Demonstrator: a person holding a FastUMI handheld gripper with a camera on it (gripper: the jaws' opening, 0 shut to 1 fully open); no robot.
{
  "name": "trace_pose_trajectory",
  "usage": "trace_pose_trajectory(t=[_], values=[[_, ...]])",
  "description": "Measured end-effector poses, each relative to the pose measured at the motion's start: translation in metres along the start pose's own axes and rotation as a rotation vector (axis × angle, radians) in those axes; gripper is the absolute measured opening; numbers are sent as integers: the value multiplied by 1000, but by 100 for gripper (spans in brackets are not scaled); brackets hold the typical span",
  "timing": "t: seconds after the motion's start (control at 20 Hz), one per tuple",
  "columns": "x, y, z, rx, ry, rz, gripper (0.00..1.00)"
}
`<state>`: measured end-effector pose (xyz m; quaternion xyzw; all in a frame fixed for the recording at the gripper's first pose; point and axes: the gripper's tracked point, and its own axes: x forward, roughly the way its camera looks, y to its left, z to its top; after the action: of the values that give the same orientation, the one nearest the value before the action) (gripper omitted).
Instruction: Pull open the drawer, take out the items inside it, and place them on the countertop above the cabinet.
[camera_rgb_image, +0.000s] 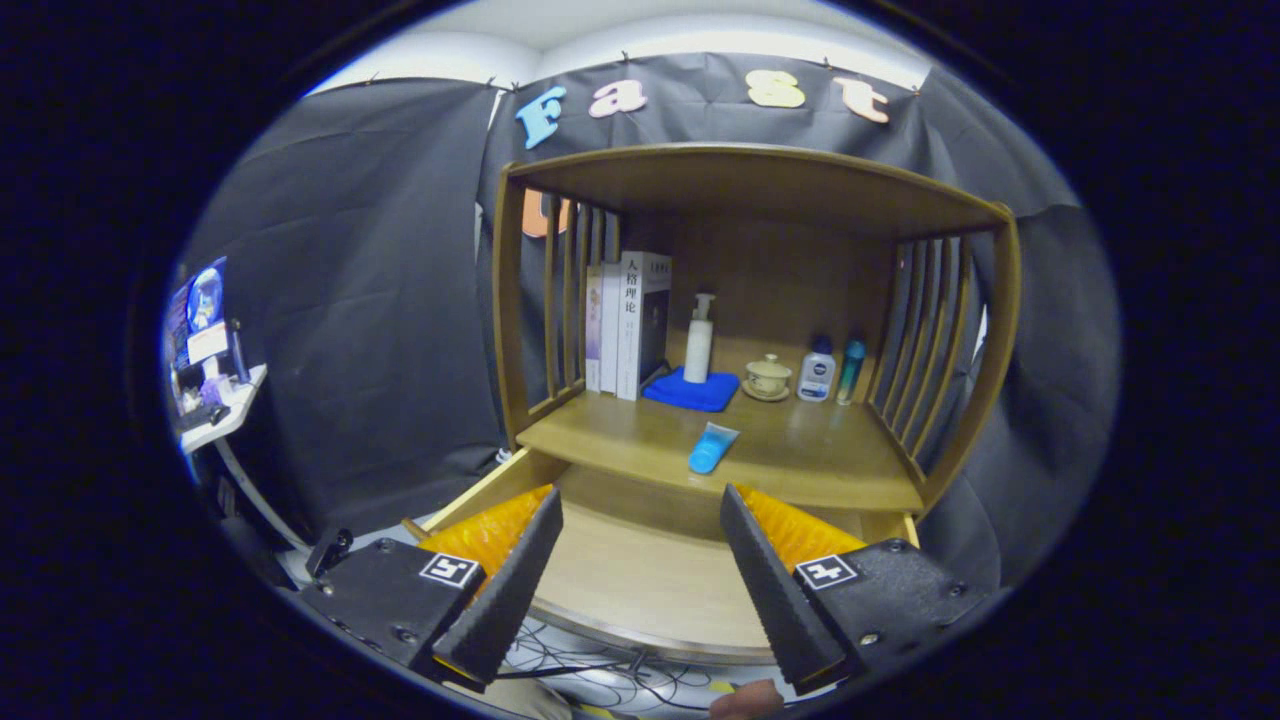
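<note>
One wooden cabinet (760, 190) stands against black cloth, its open shelf framed by curved, slatted sides and a bowed top. Its smooth countertop (800, 460) carries the smaller things. Below it, the drawer (640, 590) is pulled out, showing a pale, bare wooden floor with a rounded front edge. The gripper (640, 570) hovers over that drawer, its two black, ridged wedge fingers spread wide apart with nothing between them; orange padding backs each finger. On the countertop, upright books (630, 325) lean at the back left. Beside them a folded blue cloth (692, 391) lies flat, with a white pump bottle (699, 340) standing on it. To the right sit a lidded ceramic cup on a saucer (768, 377), a squat white bottle with a blue label (817, 372) and a slim teal bottle (850, 370). A soft blue tube (711, 448) lies near the countertop's front edge, just beyond the fingers.
</note>
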<state>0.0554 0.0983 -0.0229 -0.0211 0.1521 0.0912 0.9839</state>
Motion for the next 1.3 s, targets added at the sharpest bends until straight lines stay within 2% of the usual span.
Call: trace_pose_trajectory(t=[0.6, 0.95, 1.3], values=[[-32, 28, -64, -23, -143, 18, 100], [-31, 18, -122, -5, -147, -51, 100], [-20, 13, -183, 63, -69, -64, 100]])
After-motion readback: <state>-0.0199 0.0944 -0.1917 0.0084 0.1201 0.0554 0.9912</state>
